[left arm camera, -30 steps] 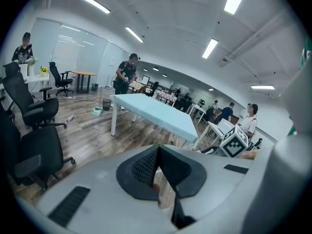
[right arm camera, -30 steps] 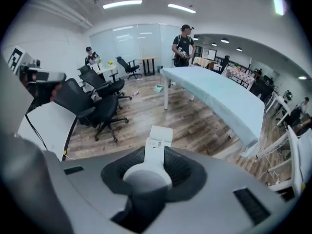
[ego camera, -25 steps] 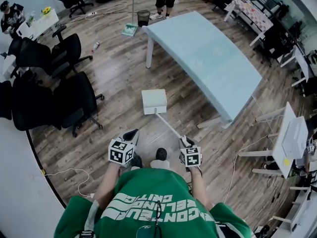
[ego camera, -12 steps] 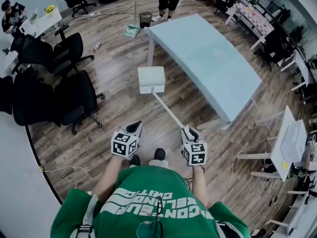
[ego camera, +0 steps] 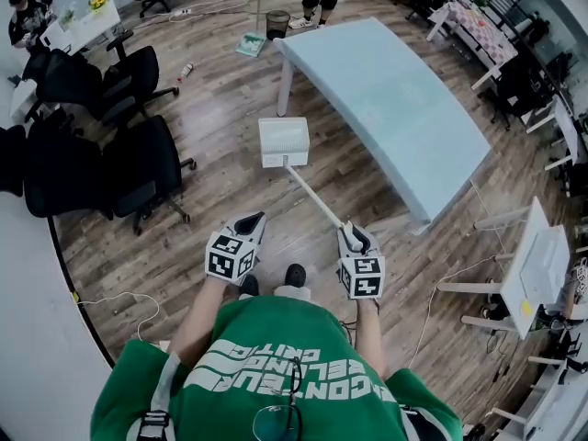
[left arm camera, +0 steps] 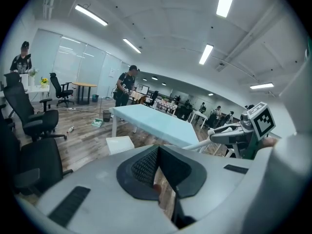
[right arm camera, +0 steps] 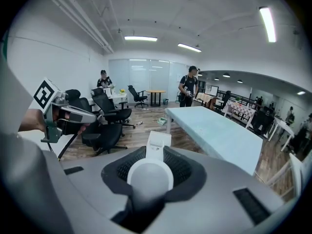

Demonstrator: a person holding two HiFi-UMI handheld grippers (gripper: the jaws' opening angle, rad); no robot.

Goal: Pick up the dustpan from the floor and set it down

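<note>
Near the centre of the head view, the right gripper (ego camera: 350,234) is clamping its jaws on the round white handle (ego camera: 317,200) of the dustpan (ego camera: 283,141), whose boxy white pan is hanging out ahead at the end of the long thin pole, just left of the pale blue table (ego camera: 395,108). Picking up is looking done, as far as I can judge: the pan seems to be riding clear of the wood-plank floor (ego camera: 220,154), though the steep view is not making that certain. Setting it down is what is remaining. Lower left of the handle, the left gripper (ego camera: 250,220) is hovering with its jaws together on nothing, ribbed dark pads meeting at the tips. The handle is reading as smooth, hard, tubular plastic; the pan is looking rigid and rectangular with a flat top face. The floor is showing a matte grain, and black office chairs (ego camera: 147,168) are standing well apart at the left
</note>
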